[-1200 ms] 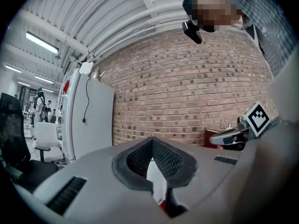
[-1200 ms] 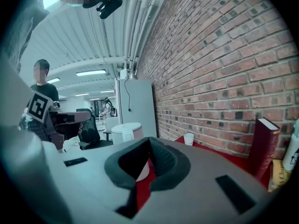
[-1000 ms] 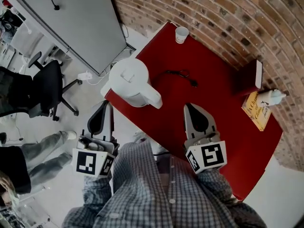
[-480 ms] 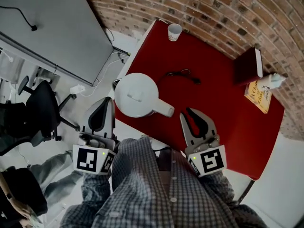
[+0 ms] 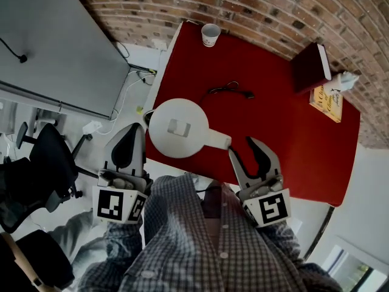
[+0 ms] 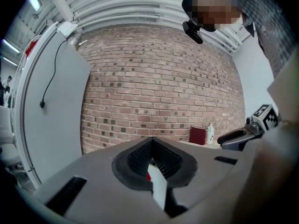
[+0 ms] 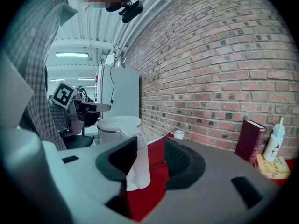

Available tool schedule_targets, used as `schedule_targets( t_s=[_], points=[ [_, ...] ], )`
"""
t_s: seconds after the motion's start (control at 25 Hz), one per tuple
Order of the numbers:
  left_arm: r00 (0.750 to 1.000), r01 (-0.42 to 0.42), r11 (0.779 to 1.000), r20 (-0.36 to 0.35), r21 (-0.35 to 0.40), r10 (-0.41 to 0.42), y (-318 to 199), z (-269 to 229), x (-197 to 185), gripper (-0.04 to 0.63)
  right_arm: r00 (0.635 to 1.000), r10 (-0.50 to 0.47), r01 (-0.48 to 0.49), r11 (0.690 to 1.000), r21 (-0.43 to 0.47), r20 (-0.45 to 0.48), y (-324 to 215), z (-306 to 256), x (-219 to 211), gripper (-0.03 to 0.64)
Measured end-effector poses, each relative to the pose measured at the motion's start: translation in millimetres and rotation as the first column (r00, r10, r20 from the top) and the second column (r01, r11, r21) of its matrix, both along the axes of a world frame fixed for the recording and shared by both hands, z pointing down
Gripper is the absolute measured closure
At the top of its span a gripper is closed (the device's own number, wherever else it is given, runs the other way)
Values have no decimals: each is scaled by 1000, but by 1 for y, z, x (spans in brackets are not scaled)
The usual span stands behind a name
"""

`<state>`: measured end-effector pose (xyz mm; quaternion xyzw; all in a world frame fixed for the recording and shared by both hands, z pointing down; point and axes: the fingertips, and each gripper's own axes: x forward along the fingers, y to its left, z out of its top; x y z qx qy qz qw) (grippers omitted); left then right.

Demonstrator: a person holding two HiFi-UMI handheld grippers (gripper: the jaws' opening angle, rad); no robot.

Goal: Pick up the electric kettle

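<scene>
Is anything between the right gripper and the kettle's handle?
Nothing visible. The handle of the electric kettle sits at the open gap of the right gripper, whose jaws have just been opening; nothing is clamped.

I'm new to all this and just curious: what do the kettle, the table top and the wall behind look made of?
Kettle: probably plastic; white and smooth with a soft matt look and a moulded lid.
Table top: a flat, even red surface, perhaps laminate or paint; the look leaves it open.
Wall: rough brick, reddish-brown with pale mortar lines.
</scene>
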<state>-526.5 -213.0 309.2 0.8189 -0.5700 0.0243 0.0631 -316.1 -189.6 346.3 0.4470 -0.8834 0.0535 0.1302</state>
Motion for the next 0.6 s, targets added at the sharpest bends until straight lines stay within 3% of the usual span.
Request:
schedule_targets(
  t_s=[0.24,0.6],
  points=[
    [999,-38,999,-10,-6,38,-6,5,-5,594,996,85,-85,996,-2,-2,6,3,2,440],
    [997,-79,997,2,-13,79,-6,10,-4,594,988,101,-105,994,-32,-115,18,35,-9,390]
  ],
)
